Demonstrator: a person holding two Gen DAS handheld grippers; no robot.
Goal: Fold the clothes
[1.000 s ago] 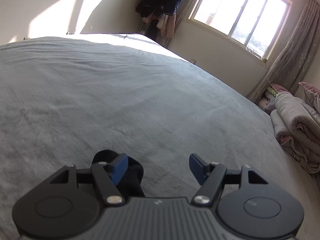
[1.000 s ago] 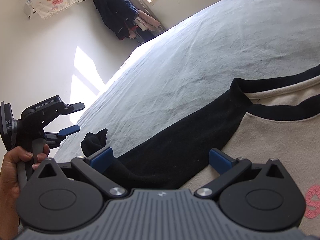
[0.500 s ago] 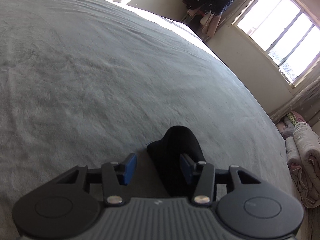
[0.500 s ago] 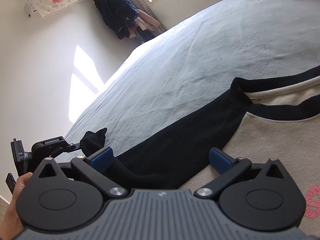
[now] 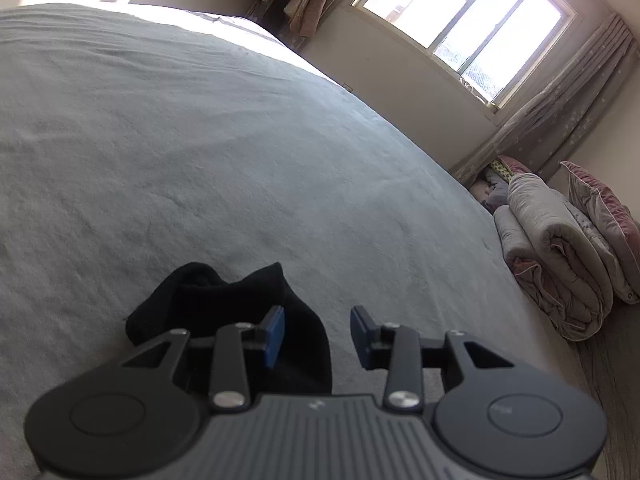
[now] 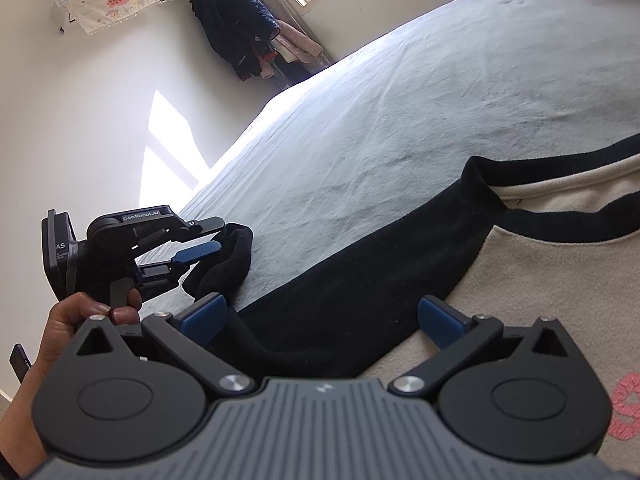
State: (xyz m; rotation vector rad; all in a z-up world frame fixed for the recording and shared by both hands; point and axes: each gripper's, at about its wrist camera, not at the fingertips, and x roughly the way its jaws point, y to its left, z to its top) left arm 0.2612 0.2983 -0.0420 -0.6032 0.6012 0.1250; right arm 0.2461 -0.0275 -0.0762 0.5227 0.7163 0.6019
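A beige sweatshirt (image 6: 540, 280) with black sleeves and collar trim lies flat on the grey bed (image 6: 440, 80). Its black sleeve (image 6: 360, 280) runs left to a cuff (image 6: 236, 248) that stands raised off the cover. My left gripper (image 6: 218, 234), held by a hand (image 6: 76, 320), is at that cuff and its jaws are opening. In the left wrist view the cuff (image 5: 224, 292) rests against one blue pad of the left gripper (image 5: 316, 320), with bare bed showing before the other pad. My right gripper (image 6: 320, 312) stands open over the sleeve near the shoulder, gripping nothing.
Rolled quilts (image 5: 560, 248) and a pillow (image 5: 600, 204) are stacked at the bed's right end. A window (image 5: 460, 20) with curtains is behind. Dark clothes (image 6: 236, 24) hang in the corner. Grey bed cover (image 5: 200, 140) stretches far beyond the sleeve.
The left gripper dropped onto the cuff, narrowed around it, then widened again. The cuff now stands bunched and raised beside its fingers. The right gripper stayed still.
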